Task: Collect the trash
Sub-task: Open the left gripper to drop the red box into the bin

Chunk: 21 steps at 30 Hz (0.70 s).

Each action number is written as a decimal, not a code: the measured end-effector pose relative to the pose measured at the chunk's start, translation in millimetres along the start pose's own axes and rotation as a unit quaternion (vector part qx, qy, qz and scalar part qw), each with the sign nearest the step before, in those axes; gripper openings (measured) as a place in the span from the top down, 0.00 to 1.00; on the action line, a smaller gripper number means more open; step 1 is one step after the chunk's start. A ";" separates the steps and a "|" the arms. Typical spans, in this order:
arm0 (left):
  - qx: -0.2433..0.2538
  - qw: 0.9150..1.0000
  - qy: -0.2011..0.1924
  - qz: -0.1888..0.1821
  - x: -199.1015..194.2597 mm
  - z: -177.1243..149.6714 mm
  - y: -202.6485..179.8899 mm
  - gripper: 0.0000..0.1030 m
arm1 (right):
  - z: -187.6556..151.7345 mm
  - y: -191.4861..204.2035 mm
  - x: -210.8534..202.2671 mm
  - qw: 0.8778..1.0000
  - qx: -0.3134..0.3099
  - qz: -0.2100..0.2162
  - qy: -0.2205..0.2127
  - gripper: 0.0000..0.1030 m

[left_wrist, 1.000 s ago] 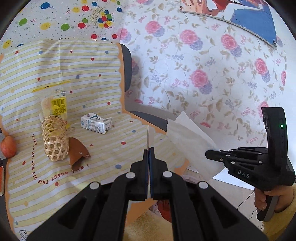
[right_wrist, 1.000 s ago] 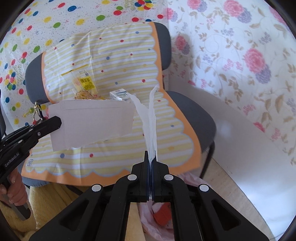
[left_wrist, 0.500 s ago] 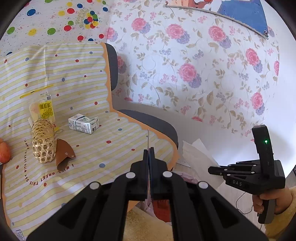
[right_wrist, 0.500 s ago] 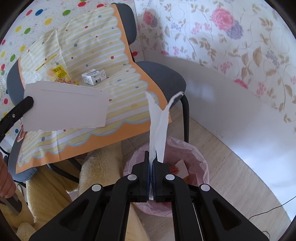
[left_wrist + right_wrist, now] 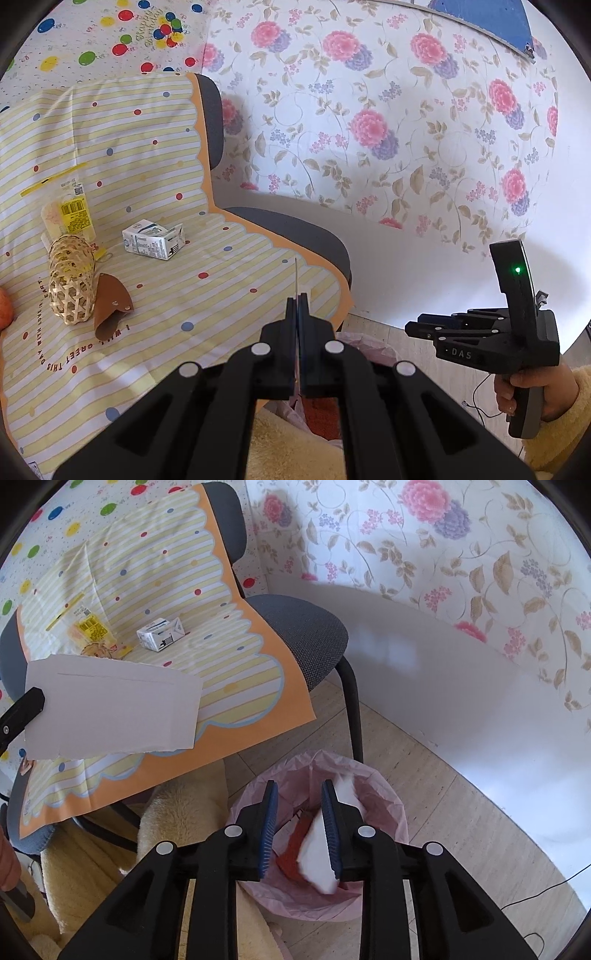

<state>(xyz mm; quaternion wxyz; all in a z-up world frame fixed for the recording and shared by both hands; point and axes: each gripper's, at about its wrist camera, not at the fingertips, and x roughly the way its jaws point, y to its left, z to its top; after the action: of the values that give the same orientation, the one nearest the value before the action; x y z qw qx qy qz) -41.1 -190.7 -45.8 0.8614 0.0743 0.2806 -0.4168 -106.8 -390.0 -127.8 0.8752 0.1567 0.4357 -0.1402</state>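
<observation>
right gripper (image 5: 297, 808): jaws now parted, was clamped.
white paper (image 5: 319, 853): released, now dropped into pink-lined bin (image 5: 397, 821) at 6 o'clock.

I see a thin, crinkly pink plastic bag (image 5: 384, 808), a flat white paper sheet (image 5: 110, 709), a rough woven basket (image 5: 70, 280), and matt grey chair cloth (image 5: 306, 627).

Both views are brightly and evenly lit by soft daylight. The white wall (image 5: 424, 672) beyond the right gripper (image 5: 297, 825) is washed pale, with faint glare patches. Only soft shadows are cast beneath the chair (image 5: 306, 631). Strong fisheye bending and dark vignetting are seen at the edges. The near fingers (image 5: 291, 332) are slightly blurred; the rest is rendered sharp.
</observation>
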 end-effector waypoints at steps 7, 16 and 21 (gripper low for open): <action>0.016 0.999 0.002 -0.031 3.8 0.6 -13.8 1.00 | 13.3 -2.5 -24.1 0.999 -0.001 -0.007 -0.046 0.70; 0.064 0.995 0.015 -0.079 12.0 -2.2 -50.3 1.00 | 15.8 -17.5 -49.2 0.997 0.013 -0.007 -0.077 0.70; 0.065 0.992 0.048 -0.094 37.8 -6.3 -59.4 1.00 | 15.2 -24.8 -55.5 0.996 0.016 -0.010 -0.084 0.65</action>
<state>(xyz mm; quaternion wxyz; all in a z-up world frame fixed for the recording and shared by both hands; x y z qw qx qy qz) -70.2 -252.2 -65.4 0.7975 0.1229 0.2999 -0.5090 -137.5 -412.7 -78.1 0.9046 0.1543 0.3596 -0.1689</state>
